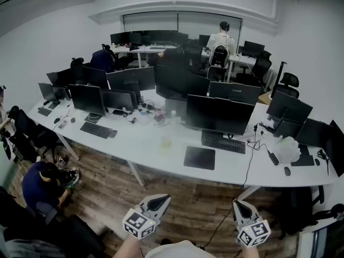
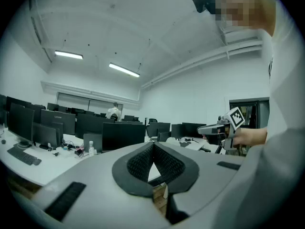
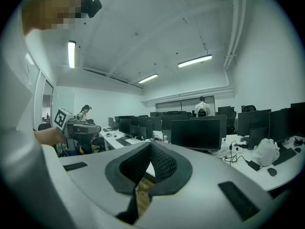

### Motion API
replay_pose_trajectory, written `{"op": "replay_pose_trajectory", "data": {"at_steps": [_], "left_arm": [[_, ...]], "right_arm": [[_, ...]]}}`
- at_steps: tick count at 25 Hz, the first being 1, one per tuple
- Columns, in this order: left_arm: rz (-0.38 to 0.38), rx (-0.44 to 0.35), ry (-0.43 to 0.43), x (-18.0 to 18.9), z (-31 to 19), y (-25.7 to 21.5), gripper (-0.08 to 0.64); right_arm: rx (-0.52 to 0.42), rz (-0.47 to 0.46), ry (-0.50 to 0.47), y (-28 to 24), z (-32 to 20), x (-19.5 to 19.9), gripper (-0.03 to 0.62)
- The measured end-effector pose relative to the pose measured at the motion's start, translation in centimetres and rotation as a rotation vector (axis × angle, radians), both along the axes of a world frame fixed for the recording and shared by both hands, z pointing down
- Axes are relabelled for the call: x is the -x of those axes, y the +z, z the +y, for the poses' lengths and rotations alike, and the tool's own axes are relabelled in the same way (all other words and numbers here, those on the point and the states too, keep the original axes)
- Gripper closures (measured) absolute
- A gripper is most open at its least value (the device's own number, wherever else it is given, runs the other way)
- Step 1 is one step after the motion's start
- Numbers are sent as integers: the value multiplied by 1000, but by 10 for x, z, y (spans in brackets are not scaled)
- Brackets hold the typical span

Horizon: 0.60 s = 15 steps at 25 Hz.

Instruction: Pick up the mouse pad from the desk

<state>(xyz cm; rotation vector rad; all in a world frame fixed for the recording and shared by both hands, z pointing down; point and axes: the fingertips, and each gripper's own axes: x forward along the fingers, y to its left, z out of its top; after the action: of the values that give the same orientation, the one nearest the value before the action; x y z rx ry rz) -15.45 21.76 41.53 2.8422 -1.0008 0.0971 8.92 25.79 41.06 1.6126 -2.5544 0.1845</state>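
Note:
The dark rectangular mouse pad (image 1: 199, 157) lies flat on the long white desk (image 1: 156, 153), near its front edge, in front of a black keyboard (image 1: 223, 142). Both grippers are held low, well short of the desk, above the wooden floor. My left gripper (image 1: 160, 200) is shut, its dark ribbed pads meeting at the tips (image 2: 153, 144) with nothing between them. My right gripper (image 1: 239, 205) is also shut and empty (image 3: 150, 144). Each gripper view shows the other gripper held level beside it: the right gripper (image 2: 224, 127) and the left gripper (image 3: 78, 127).
Rows of black monitors (image 1: 219, 113) stand along the desk. A pale bottle (image 1: 166, 142) stands left of the pad; a white plastic bag (image 1: 288, 148) and a mouse (image 1: 287, 171) lie at the right. A cable (image 1: 246, 179) hangs off the desk. A person (image 1: 40, 186) crouches at the left.

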Motion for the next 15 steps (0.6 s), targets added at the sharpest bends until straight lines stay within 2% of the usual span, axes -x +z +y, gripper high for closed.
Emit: {"op": "replay_pose_trajectory", "data": {"at_steps": [15], "left_arm": [[10, 17, -5, 5, -6, 4, 541]], "right_arm": [[0, 7, 26, -2, -4, 6, 581]]}}
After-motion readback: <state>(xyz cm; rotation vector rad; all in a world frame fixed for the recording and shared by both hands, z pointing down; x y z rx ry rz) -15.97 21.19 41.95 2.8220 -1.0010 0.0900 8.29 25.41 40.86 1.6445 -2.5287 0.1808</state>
